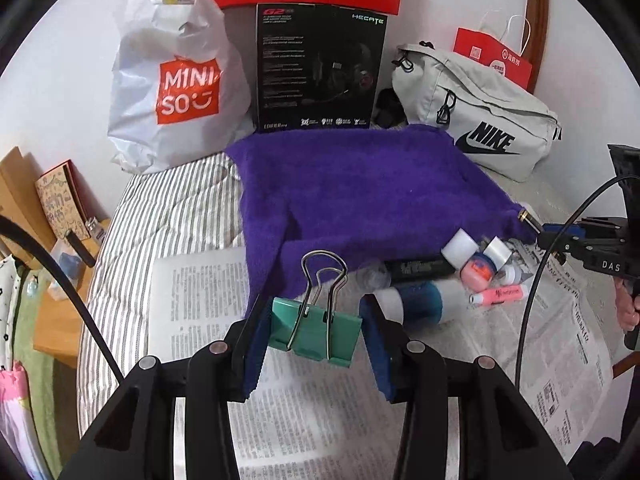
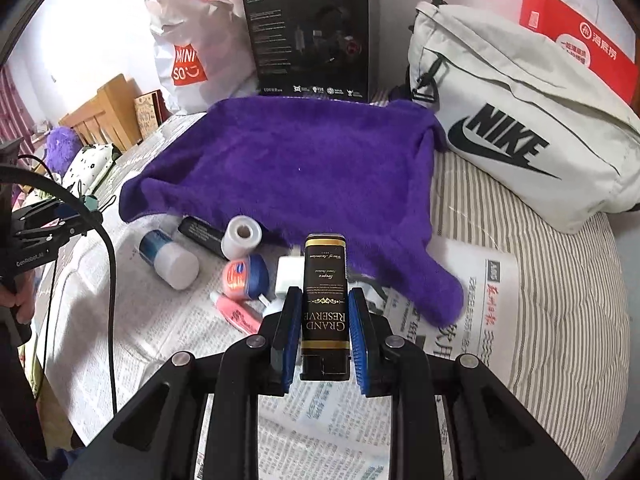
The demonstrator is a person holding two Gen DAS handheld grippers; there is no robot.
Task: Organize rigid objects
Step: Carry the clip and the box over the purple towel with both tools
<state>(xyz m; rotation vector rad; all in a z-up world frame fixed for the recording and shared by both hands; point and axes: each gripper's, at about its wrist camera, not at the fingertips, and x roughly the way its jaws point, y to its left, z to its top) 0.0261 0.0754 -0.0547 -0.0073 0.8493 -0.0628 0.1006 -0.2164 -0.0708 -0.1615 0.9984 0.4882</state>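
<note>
Jaws clamped, we hold a teal metal binder clip (image 1: pixel 316 330) in the left gripper (image 1: pixel 314 334) and a black gold-lettered tube (image 2: pixel 325 308) in the right gripper (image 2: pixel 325 324), both over newspaper (image 2: pixel 472 304), where the clip's shallow, skewed seating may let it slip.

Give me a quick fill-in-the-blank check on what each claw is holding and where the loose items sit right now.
1. The left claw is shut on a teal ____.
2. The black box in the right claw reads "Grand ____".
3. The cloth lying past the small items is ____ in colour.
4. The loose items lie on sheets of ____.

Missing words: binder clip; Reserve; purple; newspaper
</note>
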